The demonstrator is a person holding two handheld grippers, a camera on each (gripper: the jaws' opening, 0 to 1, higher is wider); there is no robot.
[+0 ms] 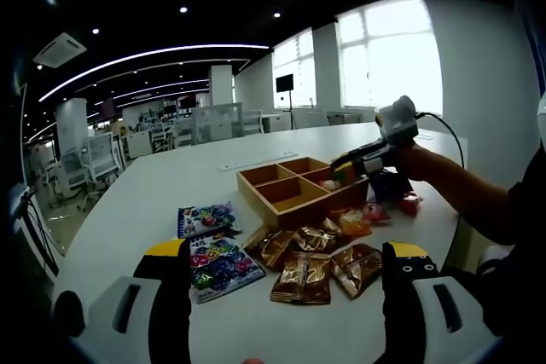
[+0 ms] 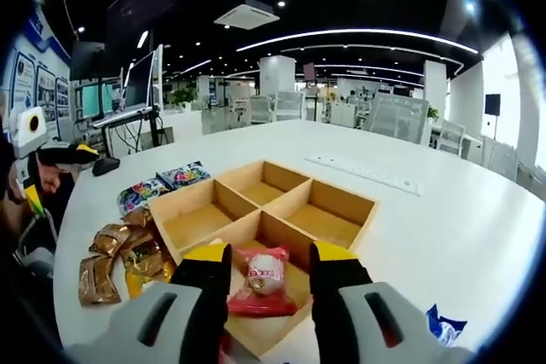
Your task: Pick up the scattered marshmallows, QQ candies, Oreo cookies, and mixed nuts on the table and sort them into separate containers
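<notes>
Sorting station: white table [image 1: 171, 185] carrying a wooden four-compartment tray [image 2: 281, 210], the landmark for all places below.
Left tool [image 1: 286, 274]: released, jaws spread wide, hovering apart from the packets on the near side of the tray as the left gripper view has it.
Right tool [image 2: 269, 283]: jaws parted on either side of a red-wrapped candy packet [image 2: 263, 283]; grasping or merely flanking, cannot tell. Same tool seen in the left gripper view at the tray's far corner [image 1: 363, 159], held in a person's hand [image 1: 409, 159].
Red-wrapped candy packet: lying in the tray compartment nearest the right tool.
Brown foil packets [image 1: 316, 266]: loose cluster on the table, just beside the tray's near wall.
Colourful candy bags [image 1: 213, 253]: two, flat on the table, beside the tray's left end, next to the brown foil packets.
Orange and red packets [image 1: 363, 219]: against the tray's right end.
Blue wrapper [image 2: 445, 326]: on the table, apart from the tray, right of the right tool.
</notes>
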